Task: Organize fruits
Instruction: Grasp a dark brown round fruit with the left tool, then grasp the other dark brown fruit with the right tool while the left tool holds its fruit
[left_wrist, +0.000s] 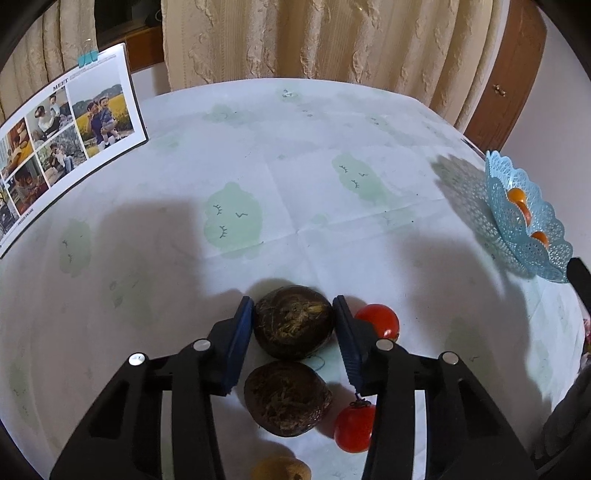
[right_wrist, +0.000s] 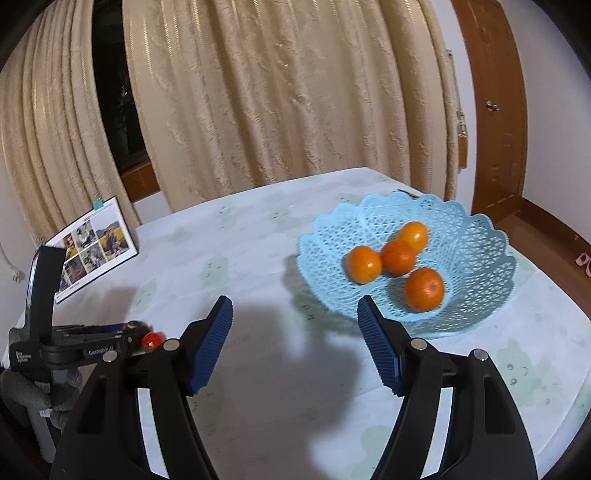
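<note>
We find the left gripper (left_wrist: 293, 314) low over the near edge of the tabletop (left_wrist: 295, 155), its blue pads closed against both sides of a dark brown, fibrous fruit (left_wrist: 294, 326) that rests on the cloth. A second brown fruit (left_wrist: 287, 398) lies just nearer the edge, behind the pads. One red tomato (left_wrist: 378, 320) sits just right of the right pad; another tomato (left_wrist: 354, 428) lies nearer the edge, partly hidden by the gripper's frame. A yellowish fruit (left_wrist: 282, 469) is cut off at the near edge.

The right gripper (right_wrist: 295, 325) hangs above bare cloth with its jaws apart and nothing between them. Beyond its right finger stands the blue lattice basket (right_wrist: 476, 236), near the right edge, holding four oranges (right_wrist: 424, 290). A photo calendar (left_wrist: 62, 136) stands at the far left corner.
</note>
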